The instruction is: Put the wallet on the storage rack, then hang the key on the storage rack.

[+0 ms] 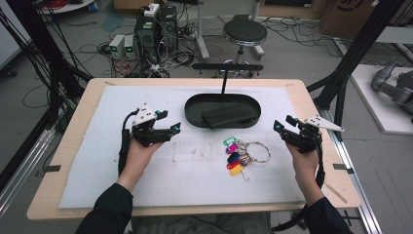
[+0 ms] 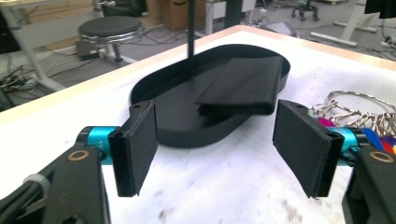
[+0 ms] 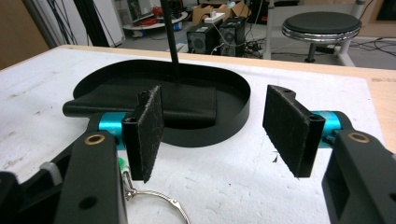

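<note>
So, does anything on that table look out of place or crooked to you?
One thing: the flat black wallet lies askew in the black oval tray, one end riding up over the tray's rim instead of lying flat inside. The bunch of keys with coloured tags lies loose on the white mat.

The person's 2 forearms, in dark sleeves, come in from the bottom of the high view, each hand wrapped around a hand-held gripper. The left hand-held gripper (image 1: 168, 127) is held level, its jaws pointing to the right in the high view; in its own view its 2 pads (image 2: 135, 147) stand wide apart with nothing between them. The right hand-held gripper (image 1: 282, 126) points up and left, its jaws likewise spread and empty, and its cable trails down along the wrist.
</note>
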The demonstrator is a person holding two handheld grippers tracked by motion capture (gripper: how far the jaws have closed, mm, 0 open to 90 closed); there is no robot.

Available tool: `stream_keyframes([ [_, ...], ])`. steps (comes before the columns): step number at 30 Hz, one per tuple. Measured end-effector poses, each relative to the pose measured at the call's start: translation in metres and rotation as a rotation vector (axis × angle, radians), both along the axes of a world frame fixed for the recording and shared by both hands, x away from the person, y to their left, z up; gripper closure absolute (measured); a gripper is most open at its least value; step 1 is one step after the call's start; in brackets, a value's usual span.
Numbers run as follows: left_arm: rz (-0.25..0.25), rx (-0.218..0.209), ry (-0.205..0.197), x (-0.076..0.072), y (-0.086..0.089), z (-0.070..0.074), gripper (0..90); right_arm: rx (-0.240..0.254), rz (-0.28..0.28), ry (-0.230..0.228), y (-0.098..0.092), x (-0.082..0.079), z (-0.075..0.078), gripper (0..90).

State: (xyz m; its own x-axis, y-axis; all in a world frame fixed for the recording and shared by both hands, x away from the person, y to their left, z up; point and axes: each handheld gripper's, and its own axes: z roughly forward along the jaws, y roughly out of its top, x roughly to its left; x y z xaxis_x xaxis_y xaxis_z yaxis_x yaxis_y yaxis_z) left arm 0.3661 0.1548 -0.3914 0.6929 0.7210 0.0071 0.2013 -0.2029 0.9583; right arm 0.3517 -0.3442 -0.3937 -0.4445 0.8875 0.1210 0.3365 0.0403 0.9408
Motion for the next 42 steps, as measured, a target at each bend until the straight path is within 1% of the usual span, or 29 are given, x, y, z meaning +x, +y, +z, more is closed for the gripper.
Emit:
stream_keyframes([
  [2, 0.021, -0.007, -0.009, -0.007, 0.009, -0.002, 30.4, -0.001, -0.005, -0.003, 0.000, 0.000, 0.000, 39.2],
  [4, 0.027, -0.002, -0.003, -0.010, 0.016, -0.004, 30.4, 0.003, -0.012, -0.012, -0.001, 0.001, 0.001, 39.1],
  [5, 0.036, 0.005, -0.002, -0.012, 0.019, -0.006, 30.4, 0.006, -0.014, -0.007, -0.001, 0.001, 0.002, 39.1],
  [8, 0.053, 0.000, 0.008, -0.013, 0.024, -0.010, 30.3, 0.006, -0.019, -0.009, -0.001, 0.003, 0.002, 39.0],
  [11, 0.063, -0.006, 0.005, -0.012, 0.023, -0.011, 30.0, 0.000, -0.017, -0.004, -0.001, 0.002, 0.002, 38.3],
  [17, 0.040, -0.003, -0.004, -0.007, 0.012, -0.010, 30.0, -0.004, -0.023, -0.003, -0.005, -0.004, 0.001, 38.1],
  [19, 0.036, -0.009, -0.007, -0.006, 0.009, -0.009, 30.0, -0.004, -0.027, -0.003, -0.008, -0.006, 0.001, 38.0],
  [20, 0.031, -0.005, -0.011, -0.006, 0.008, -0.009, 30.0, -0.002, -0.029, -0.005, -0.009, -0.008, 0.001, 37.8],
  [24, 0.045, -0.018, -0.015, -0.002, 0.010, -0.009, 30.0, -0.009, -0.027, -0.005, -0.012, -0.011, 0.001, 37.1],
  [27, 0.066, -0.018, -0.025, 0.000, 0.014, -0.009, 30.0, -0.019, -0.006, 0.010, -0.012, -0.013, -0.002, 36.6],
  [30, 0.083, -0.017, -0.026, 0.001, 0.018, -0.009, 30.0, -0.036, 0.005, 0.028, -0.010, -0.015, -0.005, 36.6],
  [32, 0.092, -0.007, -0.035, 0.000, 0.021, -0.007, 30.0, -0.040, 0.016, 0.033, -0.009, -0.016, -0.007, 36.8],
  [34, 0.102, -0.015, -0.040, 0.000, 0.023, -0.006, 30.0, -0.050, 0.032, 0.038, -0.007, -0.017, -0.009, 38.1],
  [37, 0.120, -0.015, -0.046, 0.000, 0.028, -0.004, 30.0, -0.065, 0.056, 0.056, -0.005, -0.017, -0.013, 42.3],
  [40, 0.139, -0.014, -0.050, 0.000, 0.031, -0.002, 30.0, -0.093, 0.081, 0.086, -0.002, -0.016, -0.019, 47.2],
  [42, 0.140, -0.014, -0.055, -0.001, 0.032, 0.001, 30.0, -0.118, 0.090, 0.129, 0.001, -0.013, -0.025, 49.8],
])
